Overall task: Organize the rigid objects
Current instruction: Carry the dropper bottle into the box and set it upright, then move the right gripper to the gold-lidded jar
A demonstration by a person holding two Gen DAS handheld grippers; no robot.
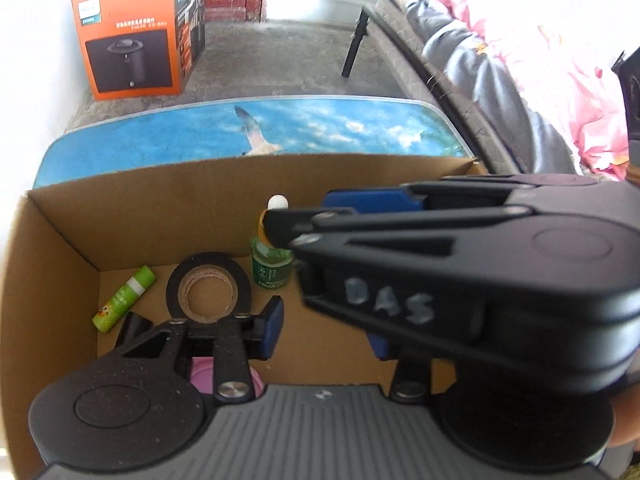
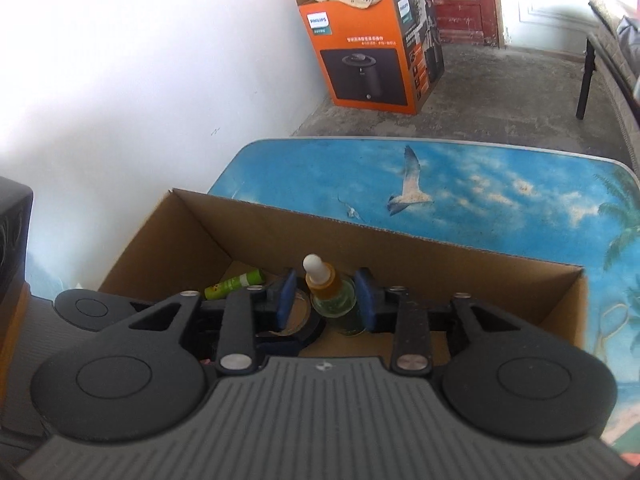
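Everything sits in or around the cardboard box point(image 1: 132, 216), which stands on a table point(image 1: 168, 136) printed with sky and a gull. On the box floor, by the left wall, lies a green glue stick point(image 1: 124, 298). Next to it toward the middle lies a roll of black tape point(image 1: 209, 285), flat on its side. Just past the tape, near the back wall of the box, stands a small green dropper bottle point(image 2: 330, 292), upright, with an orange collar and a white bulb on top.

The right gripper point(image 2: 327, 300) reaches into the box with the bottle between its blue pads point(image 2: 285, 294). The pad on the right lies at the bottle's side; a thin gap shows on the left, so the tongs stand narrowly apart around the bottle rather than squeezing it.

The left gripper point(image 1: 324, 330) also points down into the box, over the bare floor in front of the tape and bottle. Its tongs stand moderately apart with nothing between them. Something pink point(image 1: 202, 376) shows beneath its left arm; what it is cannot be told.

Beyond the table, an orange carton point(image 2: 360, 60) stands on the floor against the wall.
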